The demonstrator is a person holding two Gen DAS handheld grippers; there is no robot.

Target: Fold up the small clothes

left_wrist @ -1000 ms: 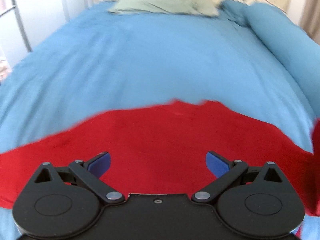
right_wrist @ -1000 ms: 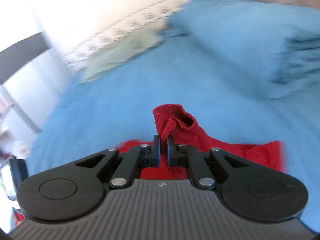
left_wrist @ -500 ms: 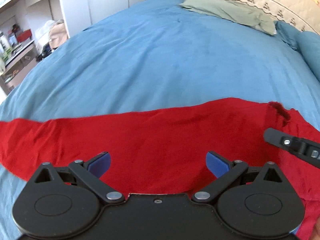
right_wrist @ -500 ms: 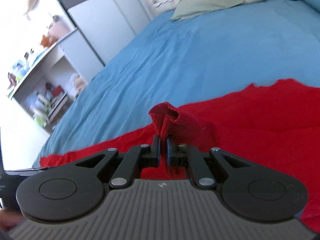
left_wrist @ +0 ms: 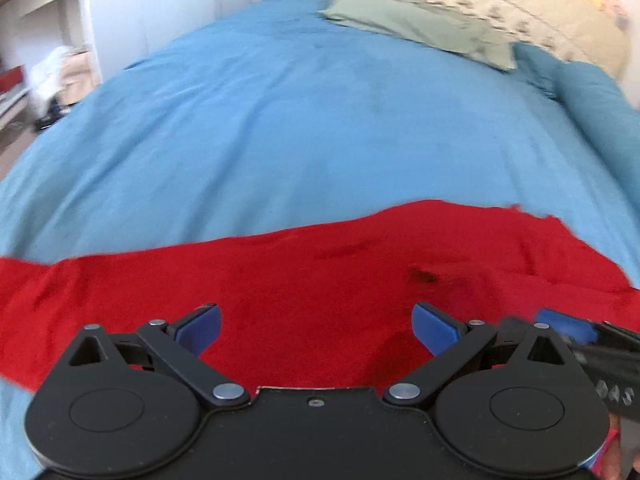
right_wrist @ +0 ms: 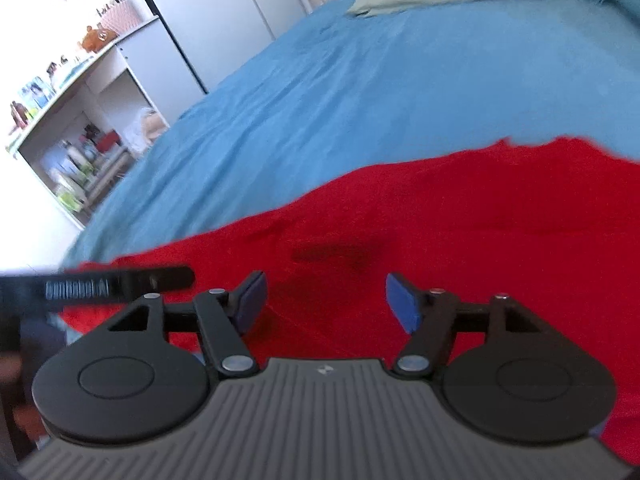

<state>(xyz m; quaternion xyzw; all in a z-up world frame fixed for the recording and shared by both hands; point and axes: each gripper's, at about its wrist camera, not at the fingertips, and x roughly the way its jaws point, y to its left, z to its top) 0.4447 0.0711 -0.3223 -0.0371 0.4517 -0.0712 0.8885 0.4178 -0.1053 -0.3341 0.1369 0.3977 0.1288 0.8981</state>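
Red garment spread flat across the near part of the blue bedspread, likely laid out for folding. Right gripper just opened wide, nothing between the jaws; left gripper likewise wide, empty.

matt red cloth garment on a soft blue cloth bedspread; gripper pads look matt blue.

blue bedspread open ahead (pillow far)
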